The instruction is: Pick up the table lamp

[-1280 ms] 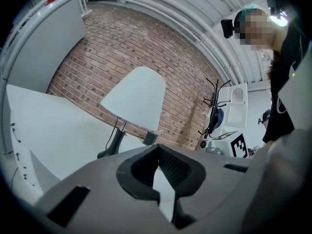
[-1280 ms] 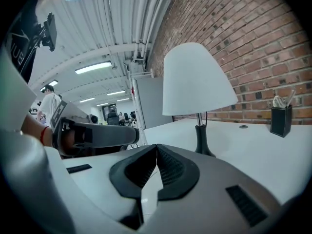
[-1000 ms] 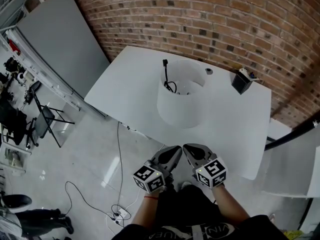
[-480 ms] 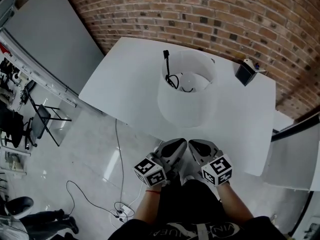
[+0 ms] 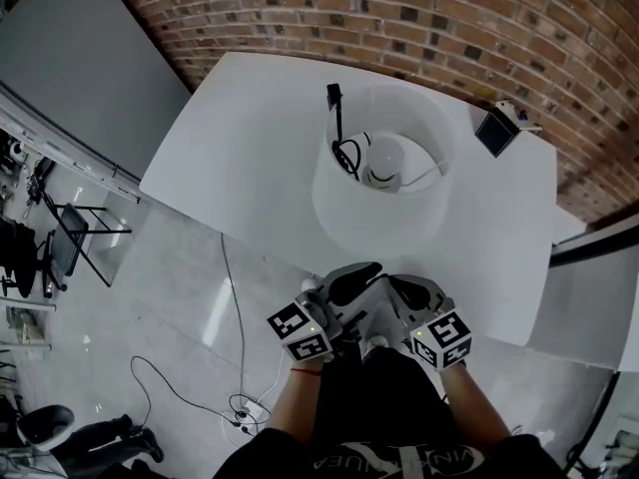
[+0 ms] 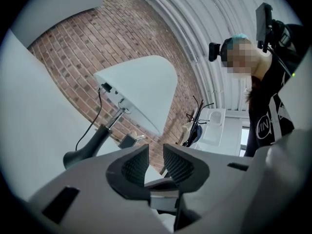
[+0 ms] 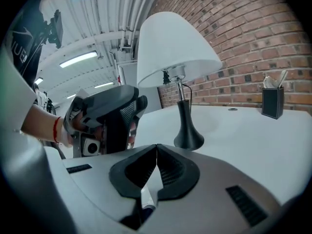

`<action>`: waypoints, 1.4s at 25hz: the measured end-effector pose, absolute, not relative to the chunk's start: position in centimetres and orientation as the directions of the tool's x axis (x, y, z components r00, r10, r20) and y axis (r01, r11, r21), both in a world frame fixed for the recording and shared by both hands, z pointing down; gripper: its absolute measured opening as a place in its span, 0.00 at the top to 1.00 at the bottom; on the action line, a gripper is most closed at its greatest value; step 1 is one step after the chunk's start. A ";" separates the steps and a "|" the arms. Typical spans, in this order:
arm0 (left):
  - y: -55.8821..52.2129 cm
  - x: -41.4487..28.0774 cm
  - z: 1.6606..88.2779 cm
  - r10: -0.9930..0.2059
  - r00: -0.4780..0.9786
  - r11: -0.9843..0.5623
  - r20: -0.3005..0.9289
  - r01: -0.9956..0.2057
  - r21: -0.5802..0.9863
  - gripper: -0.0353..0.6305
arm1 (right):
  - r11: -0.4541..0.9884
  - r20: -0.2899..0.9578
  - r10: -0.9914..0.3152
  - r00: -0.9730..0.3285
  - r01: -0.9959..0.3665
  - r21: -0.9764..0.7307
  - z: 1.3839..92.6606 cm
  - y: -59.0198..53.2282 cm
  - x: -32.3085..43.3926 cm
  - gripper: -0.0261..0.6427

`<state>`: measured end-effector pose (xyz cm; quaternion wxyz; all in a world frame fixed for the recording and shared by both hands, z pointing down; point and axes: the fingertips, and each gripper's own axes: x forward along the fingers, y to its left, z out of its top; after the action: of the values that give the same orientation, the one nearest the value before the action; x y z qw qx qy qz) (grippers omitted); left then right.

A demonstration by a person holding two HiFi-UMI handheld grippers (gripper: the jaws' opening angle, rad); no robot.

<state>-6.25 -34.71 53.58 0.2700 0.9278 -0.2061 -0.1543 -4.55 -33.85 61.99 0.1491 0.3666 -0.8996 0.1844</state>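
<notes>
Head view: the table lamp (image 5: 382, 163) stands upright mid-desk, its white shade (image 5: 369, 223) seen from above with a black cord (image 5: 337, 128) hanging inside the rim. The left gripper (image 5: 361, 270) and right gripper (image 5: 399, 285) sit side by side at the near edge of the desk (image 5: 240, 158), close to the shade but not touching it. A black holder (image 5: 496, 128) stands well apart at the far corner.

Left gripper view: the jaws stand slightly apart, nothing between them. The stem (image 6: 117, 118) and dark base (image 6: 90, 143) lie ahead, off to the left.

Right gripper view: the jaws are pressed together and empty, and the stem stands ahead, unobstructed.

Likely risks: closed jaws would only nudge the stem. Squeezing the shade could dent it or tip the top-heavy lamp. The cord may snag on lifting.
</notes>
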 end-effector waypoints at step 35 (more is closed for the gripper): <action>-37.5 -6.4 49.3 -0.319 0.844 -0.851 -0.430 -0.055 0.522 0.88 | 0.631 0.445 -0.616 -0.650 -0.746 -0.215 63.1 -32.7 -2.9 0.96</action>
<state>-6.43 -37.53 49.34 0.2537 0.9262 -0.1011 -0.2599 -2.88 -32.72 63.14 0.1669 0.3838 -0.8874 0.1935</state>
